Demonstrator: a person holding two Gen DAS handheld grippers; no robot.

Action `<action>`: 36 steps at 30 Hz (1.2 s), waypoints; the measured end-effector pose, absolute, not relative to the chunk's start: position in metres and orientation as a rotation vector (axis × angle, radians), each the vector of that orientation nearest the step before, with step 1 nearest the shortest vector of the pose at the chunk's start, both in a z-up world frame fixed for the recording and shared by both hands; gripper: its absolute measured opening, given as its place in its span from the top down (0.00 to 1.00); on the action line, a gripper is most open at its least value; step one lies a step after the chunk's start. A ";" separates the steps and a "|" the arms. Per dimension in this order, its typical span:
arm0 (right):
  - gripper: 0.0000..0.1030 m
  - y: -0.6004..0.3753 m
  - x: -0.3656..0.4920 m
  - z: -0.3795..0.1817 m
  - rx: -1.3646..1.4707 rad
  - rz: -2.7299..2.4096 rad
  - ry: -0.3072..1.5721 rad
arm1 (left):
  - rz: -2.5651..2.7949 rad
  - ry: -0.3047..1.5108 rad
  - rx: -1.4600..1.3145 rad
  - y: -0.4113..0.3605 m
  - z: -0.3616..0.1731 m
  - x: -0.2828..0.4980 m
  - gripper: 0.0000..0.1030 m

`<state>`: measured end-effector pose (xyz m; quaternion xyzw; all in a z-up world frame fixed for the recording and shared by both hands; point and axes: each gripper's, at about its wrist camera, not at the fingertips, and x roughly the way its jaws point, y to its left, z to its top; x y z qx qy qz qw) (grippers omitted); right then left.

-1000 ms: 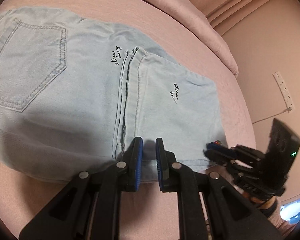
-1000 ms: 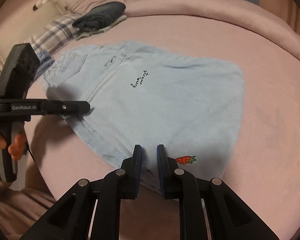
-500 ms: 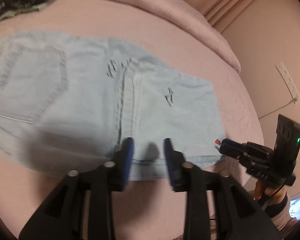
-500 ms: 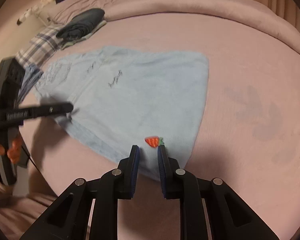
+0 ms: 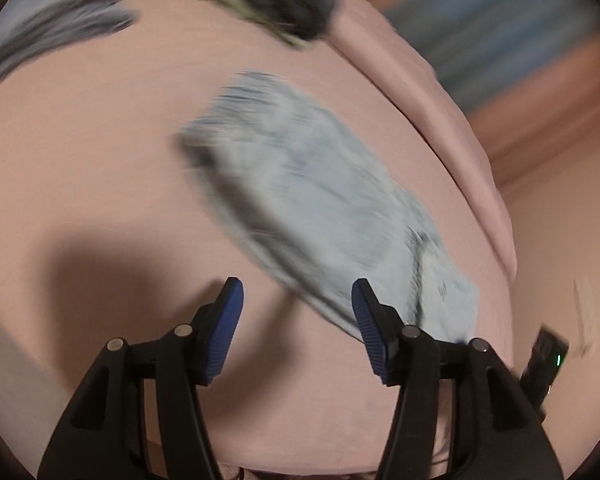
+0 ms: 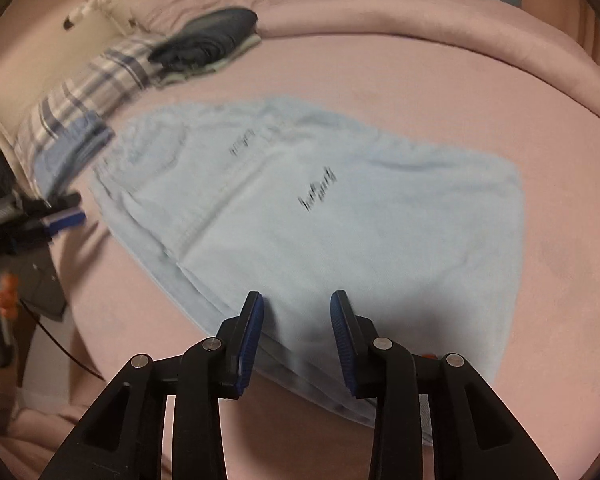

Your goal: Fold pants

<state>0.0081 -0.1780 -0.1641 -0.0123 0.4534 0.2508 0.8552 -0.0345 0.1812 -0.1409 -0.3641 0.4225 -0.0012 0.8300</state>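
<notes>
Pants (image 6: 324,216) folded once, flat mid-frame on bed (image 6: 500,92); another fold left. Left gripper (image 5: 296,312) and right gripper (image 6: 296,320) just opened, released, nothing between.

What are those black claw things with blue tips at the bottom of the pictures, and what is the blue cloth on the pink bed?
The claws are two hand-held grabbers. A person holds one in each hand, and each carries a camera looking along its fingers, so each picture comes from one grabber. The left gripper and the right gripper have both just been opening and hold nothing. The cloth is a pair of light blue denim pants, folded over once and lying flat on the pink bed sheet. Behind them lie a dark folded garment and a plaid pillow. The left picture is blurry.
</notes>
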 end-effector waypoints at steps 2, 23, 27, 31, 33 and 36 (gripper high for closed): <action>0.65 -0.171 0.008 -0.161 -0.031 0.539 0.944 | 0.009 0.883 -0.900 0.197 -0.154 -0.037 0.45; 0.65 -0.096 0.058 -0.154 0.014 0.633 0.954 | 0.075 0.760 -1.101 0.236 -0.171 0.047 0.65; 0.65 -0.074 0.086 -0.151 0.017 0.639 0.951 | 0.046 0.760 -1.070 0.236 -0.170 0.043 0.72; 0.74 -0.054 0.123 -0.161 0.032 0.578 1.004 | -0.004 0.727 -0.976 0.229 -0.152 0.040 0.78; 0.79 -0.045 0.142 -0.179 0.050 0.558 1.084 | -0.024 0.706 -0.936 0.225 -0.141 0.037 0.78; 0.80 -0.035 0.145 -0.182 0.016 0.551 1.089 | -0.042 0.702 -0.883 0.219 -0.130 0.037 0.78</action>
